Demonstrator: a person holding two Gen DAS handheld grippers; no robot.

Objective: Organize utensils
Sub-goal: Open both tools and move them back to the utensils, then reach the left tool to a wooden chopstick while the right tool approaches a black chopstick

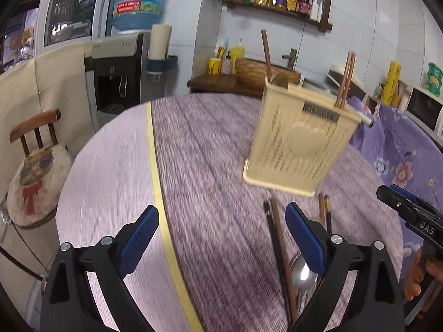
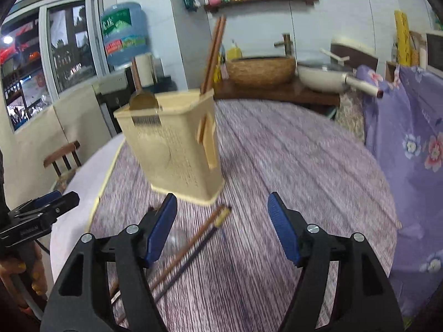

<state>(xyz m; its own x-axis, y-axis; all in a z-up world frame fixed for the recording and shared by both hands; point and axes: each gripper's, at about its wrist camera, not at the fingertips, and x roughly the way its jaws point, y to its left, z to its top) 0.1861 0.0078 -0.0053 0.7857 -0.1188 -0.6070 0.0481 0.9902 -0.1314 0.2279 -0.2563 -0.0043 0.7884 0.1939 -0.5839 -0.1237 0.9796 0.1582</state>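
Far left, beside the table (image 1: 110,166): chair (image 1: 36,149) with a cushion.

Left gripper (image 1: 221,238): low over the purple cloth, tilted down and forward, jaws released and spread wide, nothing between the pads except bare cloth and a yellow stripe (image 1: 157,182). In the right wrist view, seen at the left edge as a black body with a hand (image 2: 16,274) wrapped round its handle.

Just right of its right finger: chopsticks (image 1: 277,238) flat on the cloth, dark and brown ones side by side, and a spoon (image 1: 301,274) with its bowl tucked partly under that finger.

Beyond these, mid-table: cream holder (image 1: 299,144), upright on the cloth, already carrying a brown pair of sticks (image 1: 346,80) in one corner and a wooden-handled scoop (image 1: 270,61) in the other.

Right gripper (image 2: 221,224): also angled down toward the cloth, jaws released, gap empty of any utensil; loose chopsticks lying under and just inside its left finger, holder just ahead. In the left wrist view, at the right edge, fingers (image 1: 418,274) curled on its handle.

Far right: floral cloth (image 2: 415,144) hanging beside the table.
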